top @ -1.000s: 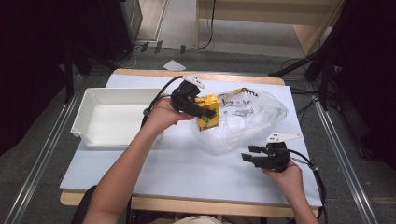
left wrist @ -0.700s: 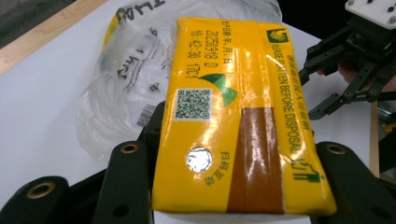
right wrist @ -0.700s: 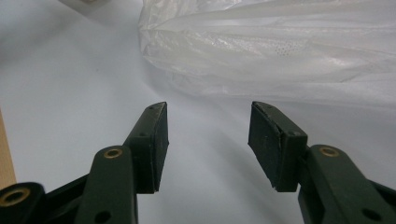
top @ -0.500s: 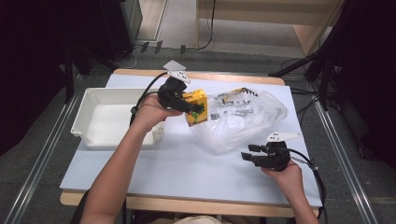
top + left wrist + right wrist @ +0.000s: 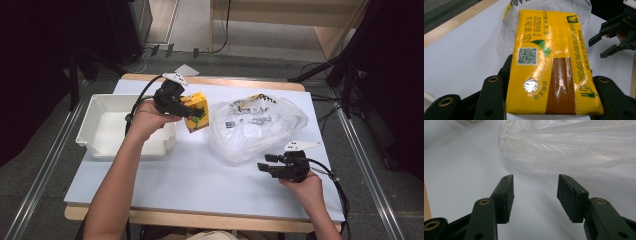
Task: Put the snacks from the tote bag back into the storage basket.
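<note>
A yellow drink carton (image 5: 196, 111) with green print and a brown stripe is clamped between the jaws of my left gripper (image 5: 192, 111). It hangs just above the table between the white tray and the plastic bag. Up close, the carton (image 5: 549, 65) fills the space between the two black jaws. A clear plastic bag (image 5: 255, 127) with small items inside lies crumpled at the table's middle right. My right gripper (image 5: 265, 166) rests near the front right, open, with nothing between its pads; the plastic bag (image 5: 574, 147) lies a short way ahead of it.
A white tray (image 5: 97, 135) stands at the table's left, under my left forearm. The pale blue table top (image 5: 200, 185) has a wooden edge along the back and front. Cables trail from both grippers.
My left gripper has carried the yellow carton leftward, away from the bag's mouth toward the tray. The right gripper has stayed where it was.
</note>
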`<state>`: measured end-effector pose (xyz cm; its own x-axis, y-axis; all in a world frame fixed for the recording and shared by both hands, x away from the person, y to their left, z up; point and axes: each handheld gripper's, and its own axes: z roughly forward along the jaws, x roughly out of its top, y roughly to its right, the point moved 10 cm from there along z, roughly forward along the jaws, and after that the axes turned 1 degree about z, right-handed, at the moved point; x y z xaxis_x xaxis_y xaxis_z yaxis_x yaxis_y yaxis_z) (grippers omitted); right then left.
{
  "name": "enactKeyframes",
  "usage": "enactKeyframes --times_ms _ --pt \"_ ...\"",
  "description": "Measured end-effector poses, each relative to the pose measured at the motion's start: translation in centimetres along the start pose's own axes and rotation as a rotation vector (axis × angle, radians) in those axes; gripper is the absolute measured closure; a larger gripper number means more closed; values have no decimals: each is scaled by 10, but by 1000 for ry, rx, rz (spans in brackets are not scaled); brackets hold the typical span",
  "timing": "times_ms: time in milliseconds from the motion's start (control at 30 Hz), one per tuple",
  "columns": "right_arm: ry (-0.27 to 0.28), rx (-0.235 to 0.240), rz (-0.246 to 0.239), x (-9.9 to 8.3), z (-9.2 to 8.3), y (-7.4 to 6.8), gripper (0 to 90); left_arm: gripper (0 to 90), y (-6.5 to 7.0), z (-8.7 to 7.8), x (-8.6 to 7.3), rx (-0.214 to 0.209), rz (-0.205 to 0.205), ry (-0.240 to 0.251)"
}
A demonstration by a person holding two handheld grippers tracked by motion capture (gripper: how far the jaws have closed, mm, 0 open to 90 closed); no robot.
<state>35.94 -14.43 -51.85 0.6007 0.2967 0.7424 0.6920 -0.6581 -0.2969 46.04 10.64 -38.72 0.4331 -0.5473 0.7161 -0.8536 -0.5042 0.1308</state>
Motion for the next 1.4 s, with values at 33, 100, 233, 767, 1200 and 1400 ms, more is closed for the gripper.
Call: enactKeyframes --times_ms 33,100,233,767,1200,1400 --pt "0 2 -1 0 0 0 487 515 -1 -2 -1 3 -3 1" --pt "2 4 -1 1 1 0 487 516 -4 -5 -3 7 -10 4" --pt "-7 -5 -8 0 2 1 487 516 -8 -8 -6 12 -25 7" --pt "-21 3 -16 -1 6 0 487 516 -28 -27 -17 71 -60 8" --pt "-21 4 -20 -1 7 0 487 515 -51 -41 -30 141 -113 1" --pt "-23 3 -21 -1 7 0 487 515 -60 -49 -35 157 -135 10"
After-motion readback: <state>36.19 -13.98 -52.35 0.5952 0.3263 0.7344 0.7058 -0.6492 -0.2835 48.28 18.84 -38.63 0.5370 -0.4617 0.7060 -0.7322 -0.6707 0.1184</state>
